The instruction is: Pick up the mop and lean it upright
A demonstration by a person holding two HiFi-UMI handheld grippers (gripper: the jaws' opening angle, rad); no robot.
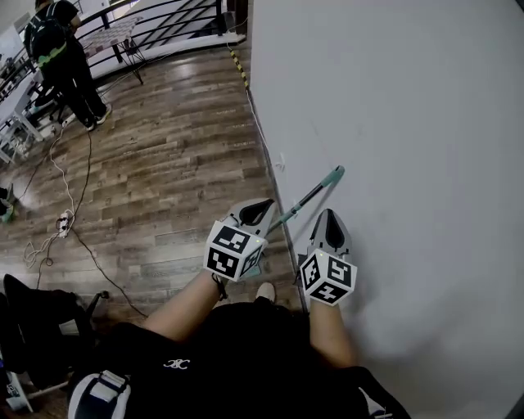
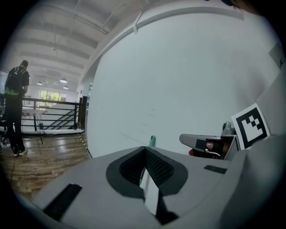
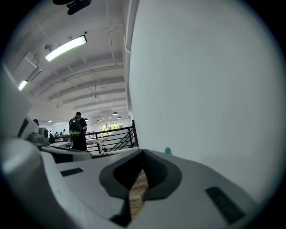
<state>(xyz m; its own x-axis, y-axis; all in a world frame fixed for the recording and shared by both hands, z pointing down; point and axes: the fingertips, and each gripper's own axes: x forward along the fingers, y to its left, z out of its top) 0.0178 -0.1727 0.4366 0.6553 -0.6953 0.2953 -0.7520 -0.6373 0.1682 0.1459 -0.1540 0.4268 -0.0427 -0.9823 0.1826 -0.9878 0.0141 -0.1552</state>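
The mop handle is a thin dark rod with a teal grip at its top end, which slants up against the white wall. My left gripper is shut on the rod lower down; in the left gripper view the teal grip pokes out just beyond the left gripper. My right gripper hangs beside the rod near the wall, shut with nothing in it. From the right gripper view, the teal grip shows past the right gripper. The mop head is hidden.
A white wall fills the right side above a wooden floor. A person stands at the far left by a black railing. A cable and power strip lie on the floor; a black chair sits near left.
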